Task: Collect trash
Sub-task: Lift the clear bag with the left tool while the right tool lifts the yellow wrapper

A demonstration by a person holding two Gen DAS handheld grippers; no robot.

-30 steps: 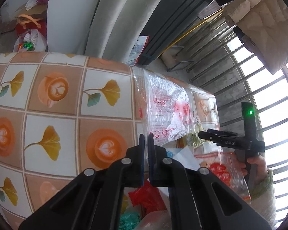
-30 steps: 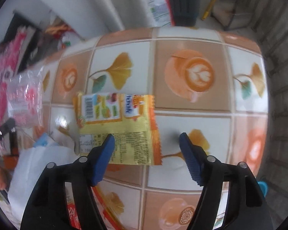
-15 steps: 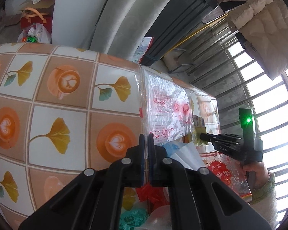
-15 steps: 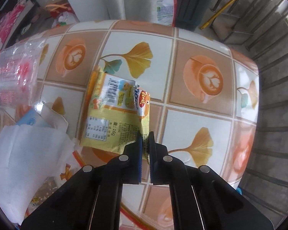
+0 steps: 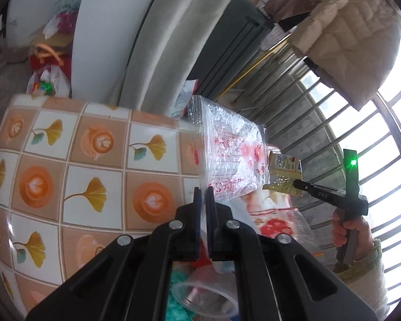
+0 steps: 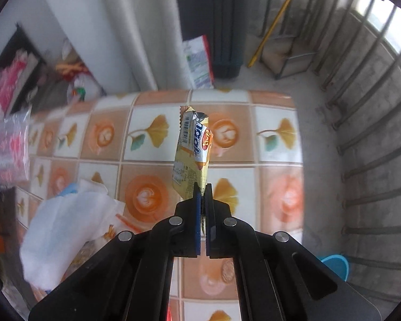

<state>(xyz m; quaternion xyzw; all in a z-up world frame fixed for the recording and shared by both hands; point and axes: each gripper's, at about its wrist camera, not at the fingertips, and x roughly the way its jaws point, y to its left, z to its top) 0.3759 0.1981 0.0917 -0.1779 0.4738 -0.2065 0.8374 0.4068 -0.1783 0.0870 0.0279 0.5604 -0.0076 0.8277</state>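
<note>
Pinching yellow wrapper [image 6: 192, 152] in right gripper [image 6: 203, 195], lifted above table [image 6: 278, 160] | left gripper [image 5: 203, 198] clamped on clear bag [image 5: 228, 157] over table

wrapper [image 6: 191, 149]: yellow, blue lettering | tablecloth [image 6: 152, 182]: orange-white squares, ginkgo leaves, latte cups | tissue [image 6: 66, 222]: white

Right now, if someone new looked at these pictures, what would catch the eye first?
First, the yellow snack wrapper, pinched at its lower edge by the right claw and held up above the tablecloth with its leaf and coffee-cup pattern. Next, the clear plastic bag with red print, gripped by the left claw. White tissue lies crumpled at the table's left side.
</note>
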